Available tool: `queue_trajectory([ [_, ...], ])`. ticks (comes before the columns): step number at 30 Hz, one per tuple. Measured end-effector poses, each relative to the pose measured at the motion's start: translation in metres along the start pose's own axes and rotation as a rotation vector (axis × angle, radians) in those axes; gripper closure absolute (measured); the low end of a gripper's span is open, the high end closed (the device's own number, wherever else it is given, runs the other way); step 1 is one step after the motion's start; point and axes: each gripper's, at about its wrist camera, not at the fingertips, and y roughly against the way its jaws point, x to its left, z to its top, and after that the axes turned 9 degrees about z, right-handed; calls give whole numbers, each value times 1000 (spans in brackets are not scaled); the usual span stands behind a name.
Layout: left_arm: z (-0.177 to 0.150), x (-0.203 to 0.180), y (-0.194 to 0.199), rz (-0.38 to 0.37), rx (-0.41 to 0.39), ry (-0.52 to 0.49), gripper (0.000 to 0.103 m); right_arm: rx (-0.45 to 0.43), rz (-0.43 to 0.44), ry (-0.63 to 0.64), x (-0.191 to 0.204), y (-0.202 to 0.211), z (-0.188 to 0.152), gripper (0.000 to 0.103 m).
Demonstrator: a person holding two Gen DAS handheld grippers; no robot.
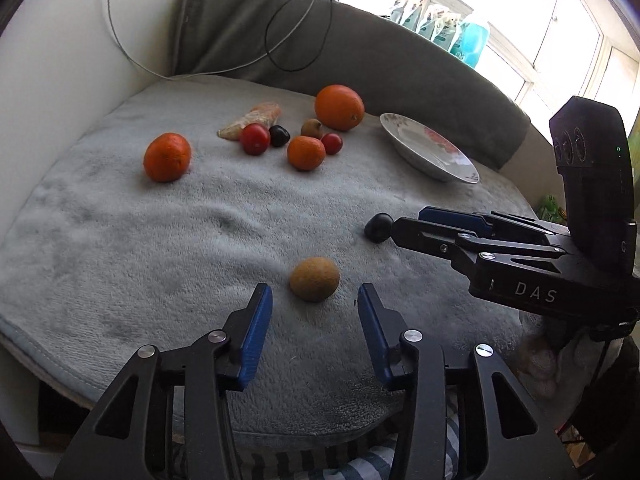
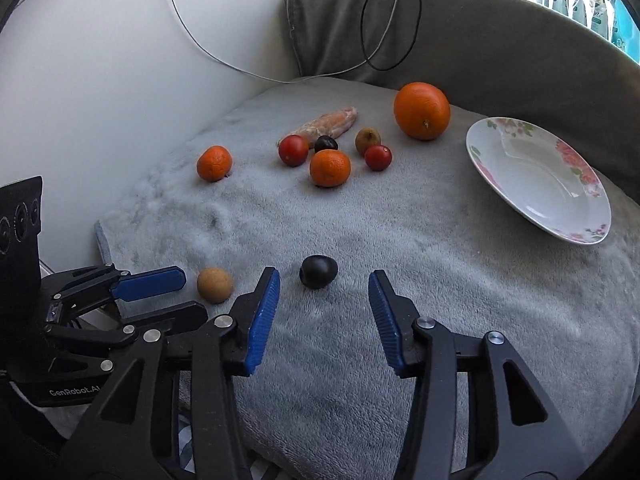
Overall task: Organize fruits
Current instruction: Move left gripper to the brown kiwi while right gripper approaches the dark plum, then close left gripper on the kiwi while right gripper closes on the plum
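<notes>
Hovering low over a grey blanket (image 1: 160, 248), both grippers point down at small fruit near the bottom of each view

Left gripper (image 1: 315, 300): jaws apart, blue pads either side of a tan round fruit (image 1: 315, 279), w/ clear gaps on both sides, so not gripping. Fruit sits on the blanket just ahead of the tips, lower centre of the left view; in the right view it shows at lower left.

Right gripper (image 2: 324, 284): jaws apart too, a dark plum (image 2: 318, 271) just beyond and between the tips, centre-low in the right view. Pads not touching it. In the left view this gripper comes in from the right edge, its tips right next to the plum at mid right; can't tell contact from there.

Rest of the fruit is clustered in the upper middle of both views, well apart from the grippers: big orange (image 2: 421, 110) furthest back, mandarin (image 2: 330, 167) in the middle of the group, another mandarin (image 2: 214, 163) off to the left alone, two red tomatoes (image 2: 293, 150) (image 2: 378, 157), a second dark plum (image 2: 326, 143), a small brownish fruit (image 2: 367, 139), and a wrapped pale-orange item (image 2: 324, 124) behind them.

Floral plate (image 2: 560, 216) lies tilted on the blanket at the right, nothing on it. Cables (image 2: 376, 40) hang over a grey cushion back (image 2: 500, 48) at the top
</notes>
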Motion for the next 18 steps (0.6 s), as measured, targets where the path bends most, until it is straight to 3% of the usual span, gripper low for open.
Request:
queue_trajectory([
  [12,2,1,-10,23,3,-6,68,35,24,-11,-5,-20,5,58],
  [18,2,-1,-13,21,1,-15,71,45,23,-27,-10,-23,6,68],
])
